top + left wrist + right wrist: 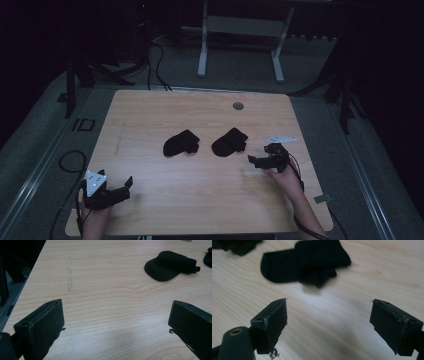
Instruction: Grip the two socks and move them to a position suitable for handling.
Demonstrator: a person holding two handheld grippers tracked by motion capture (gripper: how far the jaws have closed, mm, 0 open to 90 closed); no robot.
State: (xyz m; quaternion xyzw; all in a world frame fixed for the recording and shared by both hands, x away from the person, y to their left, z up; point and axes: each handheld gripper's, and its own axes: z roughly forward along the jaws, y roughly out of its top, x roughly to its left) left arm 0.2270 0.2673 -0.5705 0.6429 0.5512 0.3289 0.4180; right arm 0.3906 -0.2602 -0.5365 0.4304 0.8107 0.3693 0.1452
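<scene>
Jaws of both grippers gape empty over pale woodgrain table (200,200); two crumpled black knit socks (181,143) lie apart.

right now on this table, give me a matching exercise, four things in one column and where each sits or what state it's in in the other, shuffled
Things:
1. left sock
2. right sock
3. left gripper
4. grey round insert in the table

Places or states:
A. open, over the near left corner of the table
B. near the far edge, right of centre
C. mid-table, closest to the right gripper
D. mid-table, on the side of the long faint scuff mark

Pairs: 1-D, 2-C, 3-A, 4-B
</scene>
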